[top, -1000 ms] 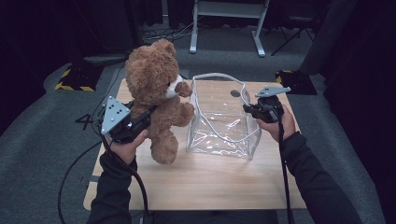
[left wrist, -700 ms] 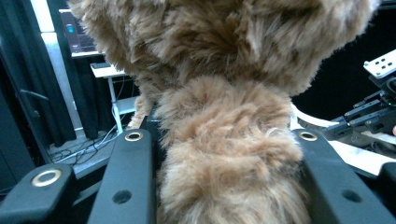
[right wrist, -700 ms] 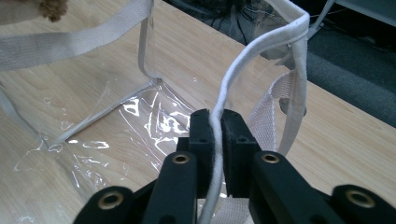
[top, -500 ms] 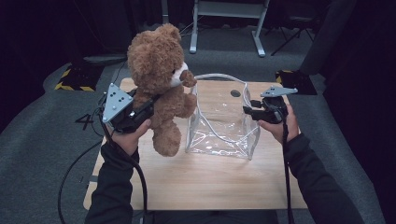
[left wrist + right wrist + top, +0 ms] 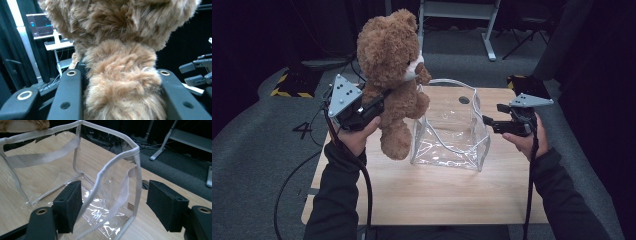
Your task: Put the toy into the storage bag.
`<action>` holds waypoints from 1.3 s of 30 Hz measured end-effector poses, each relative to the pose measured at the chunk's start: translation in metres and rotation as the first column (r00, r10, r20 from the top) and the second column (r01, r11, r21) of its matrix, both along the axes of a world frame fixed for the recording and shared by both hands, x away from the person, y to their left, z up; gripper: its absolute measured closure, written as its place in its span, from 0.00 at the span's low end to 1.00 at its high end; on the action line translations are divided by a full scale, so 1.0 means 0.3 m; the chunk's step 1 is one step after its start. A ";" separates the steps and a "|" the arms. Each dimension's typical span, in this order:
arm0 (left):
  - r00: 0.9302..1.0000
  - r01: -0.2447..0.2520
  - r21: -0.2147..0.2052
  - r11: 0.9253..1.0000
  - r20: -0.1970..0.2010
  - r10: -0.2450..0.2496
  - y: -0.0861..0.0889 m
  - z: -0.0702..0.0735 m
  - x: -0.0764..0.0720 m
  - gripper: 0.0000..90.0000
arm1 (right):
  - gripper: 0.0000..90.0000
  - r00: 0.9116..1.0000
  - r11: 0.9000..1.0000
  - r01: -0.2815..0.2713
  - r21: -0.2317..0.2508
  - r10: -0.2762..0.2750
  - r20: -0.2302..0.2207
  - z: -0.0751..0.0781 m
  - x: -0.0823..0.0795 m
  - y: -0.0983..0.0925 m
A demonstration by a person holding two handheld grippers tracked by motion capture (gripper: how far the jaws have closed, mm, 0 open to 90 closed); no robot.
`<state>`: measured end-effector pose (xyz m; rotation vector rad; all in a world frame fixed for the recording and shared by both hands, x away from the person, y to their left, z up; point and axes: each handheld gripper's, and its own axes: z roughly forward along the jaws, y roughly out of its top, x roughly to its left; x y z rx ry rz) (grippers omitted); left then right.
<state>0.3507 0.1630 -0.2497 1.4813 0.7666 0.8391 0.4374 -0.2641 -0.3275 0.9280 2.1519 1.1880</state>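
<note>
In the high view my left gripper [image 5: 379, 102] sits left of centre, its jaws clamped on the fluffy brown teddy bear with the pale muzzle [image 5: 394, 65], which hangs clear of the desk with its head in the upper middle of the frame and its feet dangling just beside the left wall of the bag. In the left gripper view the brown fur [image 5: 122, 75] is squeezed between my two black jaws at the bottom of the frame, and the bear's body spreads across the whole top. The clear plastic bag with white fabric trim and webbing handles [image 5: 452, 132] stands upright and open-mouthed in the middle of the light wooden desk [image 5: 437, 195], the bear's arm just over its near left rim. My right gripper [image 5: 488, 121] is at the right of the high view, level with the bag's right wall, and its jaws have just been opening: they now stand wide apart. In the right gripper view the bag's white-edged corner [image 5: 117, 162] rises in the gap between my two padded jaws, and neither pad presses on it; the left pad is close behind the clear wall, the right pad stands well off it. A small dark round hole [image 5: 464, 100] shows in the desk behind the bag
</note>
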 end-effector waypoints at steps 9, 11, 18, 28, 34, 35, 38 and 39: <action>0.999 0.039 0.002 0.999 0.012 -0.039 -0.057 0.051 0.020 0.66 | 0.30 1.000 1.000 0.019 0.013 -0.019 0.008 -0.035 -0.033 -0.101; 0.999 0.048 0.003 0.999 0.012 -0.048 -0.076 0.055 0.028 0.66 | 0.30 1.000 0.999 0.029 0.023 -0.030 0.006 -0.047 -0.040 -0.127; 0.996 0.084 0.012 0.996 0.010 -0.085 -0.149 0.070 0.056 0.66 | 0.29 0.999 0.999 0.041 -0.019 -0.041 -0.014 -0.138 -0.064 -0.182; 0.993 0.113 0.004 0.994 -0.022 -0.112 -0.273 0.063 0.135 0.66 | 0.29 0.998 0.998 0.022 -0.054 -0.026 -0.065 -0.274 -0.091 -0.202; 0.992 0.117 -0.001 0.993 -0.038 -0.117 -0.335 0.045 0.182 0.66 | 0.29 0.993 0.999 0.018 -0.047 -0.023 -0.116 -0.354 -0.101 -0.234; 0.992 0.118 0.004 0.993 -0.043 -0.117 -0.350 0.039 0.191 0.66 | 0.29 0.992 0.999 0.017 -0.046 -0.023 -0.122 -0.365 -0.104 -0.238; 0.992 0.117 0.016 0.993 -0.056 -0.116 -0.372 0.020 0.207 0.66 | 0.29 0.990 0.999 0.010 -0.050 -0.017 -0.140 -0.400 -0.112 -0.246; 0.992 0.117 0.016 0.993 -0.056 -0.116 -0.372 0.020 0.207 0.66 | 0.29 0.990 0.999 0.010 -0.050 -0.017 -0.140 -0.400 -0.112 -0.246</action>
